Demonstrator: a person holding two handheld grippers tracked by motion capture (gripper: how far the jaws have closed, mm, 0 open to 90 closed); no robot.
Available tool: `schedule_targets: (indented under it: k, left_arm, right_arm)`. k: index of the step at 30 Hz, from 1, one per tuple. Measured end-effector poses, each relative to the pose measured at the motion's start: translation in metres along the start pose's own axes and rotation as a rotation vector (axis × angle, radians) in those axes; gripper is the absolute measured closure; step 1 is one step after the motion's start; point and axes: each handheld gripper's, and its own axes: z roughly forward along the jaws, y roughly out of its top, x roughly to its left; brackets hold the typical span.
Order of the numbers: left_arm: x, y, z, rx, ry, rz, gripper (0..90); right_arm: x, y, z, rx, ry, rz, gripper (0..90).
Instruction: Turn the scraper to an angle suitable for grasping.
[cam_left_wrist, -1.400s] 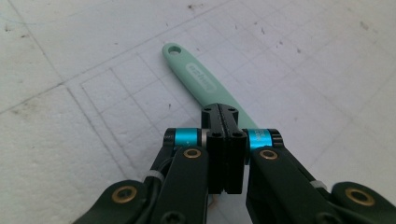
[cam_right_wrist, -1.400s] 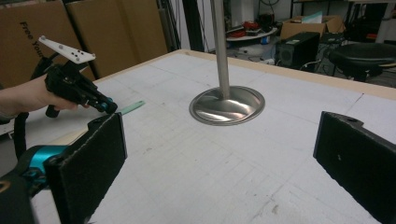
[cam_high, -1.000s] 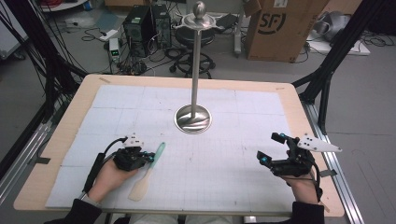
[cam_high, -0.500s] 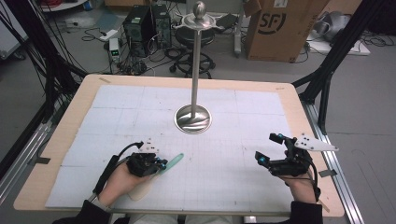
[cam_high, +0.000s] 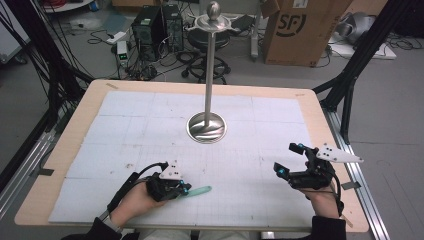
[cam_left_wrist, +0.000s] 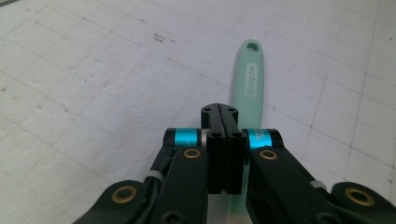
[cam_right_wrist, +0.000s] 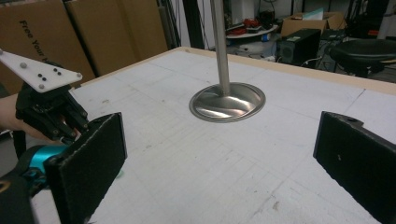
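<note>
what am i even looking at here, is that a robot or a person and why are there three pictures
It is a person, not a robot. Each hand holds a hand-operated claw with two black jaws. One camera hangs above the table and looks down; one more rides on each claw and looks along its jaws.

The table is covered by a white gridded mat. On it stands a tall metal stand with a round base.

The left claw is shut on a mint-green utensil handle, which sticks out past the jaws, low over the mat. What is at its other end is hidden.

The right claw is open and holds nothing.
</note>
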Motion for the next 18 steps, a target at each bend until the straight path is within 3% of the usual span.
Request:
schedule_targets:
  k: [8, 12, 15, 18]
  left_arm:
    - [0.004, 0.000, -0.004, -0.014, -0.011, 0.010, 89.7]
    - [0.009, 0.002, -0.016, -0.014, -0.056, 0.010, 88.4]
    - [0.009, 0.005, -0.028, -0.021, -0.087, 0.026, 80.0]
    - [0.007, 0.008, -0.039, -0.042, -0.064, 0.081, 66.3]
  right_arm:
    - [0.000, 0.000, -0.001, -0.001, -0.002, -0.001, 1.5]
    - [-0.001, 0.000, -0.002, -0.005, -0.004, 0.003, 1.6]
    - [-0.001, 0.000, -0.004, -0.008, -0.005, 0.004, 1.6]
    - [-0.001, -0.001, -0.004, -0.010, -0.004, 0.007, 1.6]
